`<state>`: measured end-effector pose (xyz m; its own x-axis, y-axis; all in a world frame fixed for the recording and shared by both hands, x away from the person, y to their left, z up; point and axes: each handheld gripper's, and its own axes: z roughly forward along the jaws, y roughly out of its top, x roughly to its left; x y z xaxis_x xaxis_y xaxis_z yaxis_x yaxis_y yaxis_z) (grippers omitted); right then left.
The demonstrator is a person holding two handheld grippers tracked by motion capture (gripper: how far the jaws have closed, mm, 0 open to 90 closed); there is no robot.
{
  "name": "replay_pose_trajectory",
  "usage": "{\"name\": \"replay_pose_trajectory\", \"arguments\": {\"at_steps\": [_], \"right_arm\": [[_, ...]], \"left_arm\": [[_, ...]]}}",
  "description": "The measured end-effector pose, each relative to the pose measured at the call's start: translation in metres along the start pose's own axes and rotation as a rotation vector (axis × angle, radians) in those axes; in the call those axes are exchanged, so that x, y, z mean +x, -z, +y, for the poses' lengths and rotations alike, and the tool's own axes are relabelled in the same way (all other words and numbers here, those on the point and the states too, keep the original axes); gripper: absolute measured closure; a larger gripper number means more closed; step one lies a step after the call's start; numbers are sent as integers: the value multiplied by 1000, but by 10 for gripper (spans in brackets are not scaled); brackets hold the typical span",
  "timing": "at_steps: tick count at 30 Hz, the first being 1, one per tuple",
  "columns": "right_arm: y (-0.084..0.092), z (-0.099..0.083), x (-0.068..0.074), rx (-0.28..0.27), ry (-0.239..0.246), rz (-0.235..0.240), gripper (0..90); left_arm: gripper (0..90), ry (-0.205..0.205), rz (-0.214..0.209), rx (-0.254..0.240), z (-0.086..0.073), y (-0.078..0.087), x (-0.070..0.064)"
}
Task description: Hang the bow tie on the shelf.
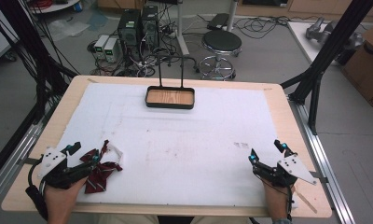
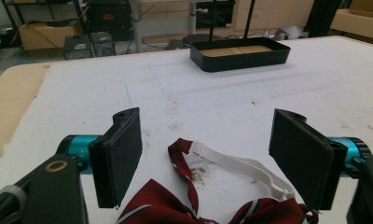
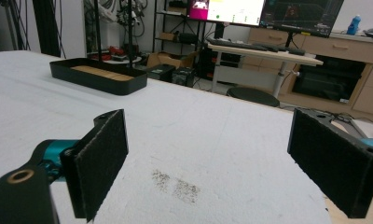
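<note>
A dark red striped bow tie [image 1: 100,168] with a white strap [image 2: 236,165] lies on the white mat near the table's front left corner. My left gripper [image 1: 84,153] rests over it with its jaws wide apart; the tie [image 2: 184,205] lies low between the pads, and neither pad presses on it. A black tray [image 1: 170,97] with a wooden floor and a tall wire handle stands at the far middle of the mat. My right gripper [image 1: 267,152] rests at the front right, open, with bare mat between its pads [image 3: 100,158].
The white mat [image 1: 184,140] covers most of the wooden table. Small dark stains [image 3: 175,184] mark it in front of the right gripper. Beyond the far edge stand a stool [image 1: 221,44], computer boxes and cables on the floor. Black frame posts rise at both sides.
</note>
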<state>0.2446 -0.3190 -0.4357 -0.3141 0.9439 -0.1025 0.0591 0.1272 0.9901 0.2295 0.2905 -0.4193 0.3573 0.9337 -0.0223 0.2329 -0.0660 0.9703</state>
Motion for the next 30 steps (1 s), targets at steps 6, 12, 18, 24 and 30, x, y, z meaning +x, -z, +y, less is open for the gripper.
{"name": "replay_pose_trajectory", "arguments": {"at_steps": [6, 12, 18, 24, 30], "right_arm": [[0, 0, 0, 2, 0, 1, 111], [0, 0, 0, 0, 2, 2, 111], [-1, 0, 0, 4, -1, 5, 111], [-1, 0, 0, 7, 3, 5, 112], [-1, 0, 0, 8, 4, 4, 112]], "left_arm": [[254, 38, -8, 12, -1, 0, 1], [282, 33, 8, 50, -2, -1, -1], [334, 37, 4, 115, -5, -5, -1], [395, 28, 64, 232, -11, -14, -2], [439, 20, 88, 311, -15, -20, -4]]}}
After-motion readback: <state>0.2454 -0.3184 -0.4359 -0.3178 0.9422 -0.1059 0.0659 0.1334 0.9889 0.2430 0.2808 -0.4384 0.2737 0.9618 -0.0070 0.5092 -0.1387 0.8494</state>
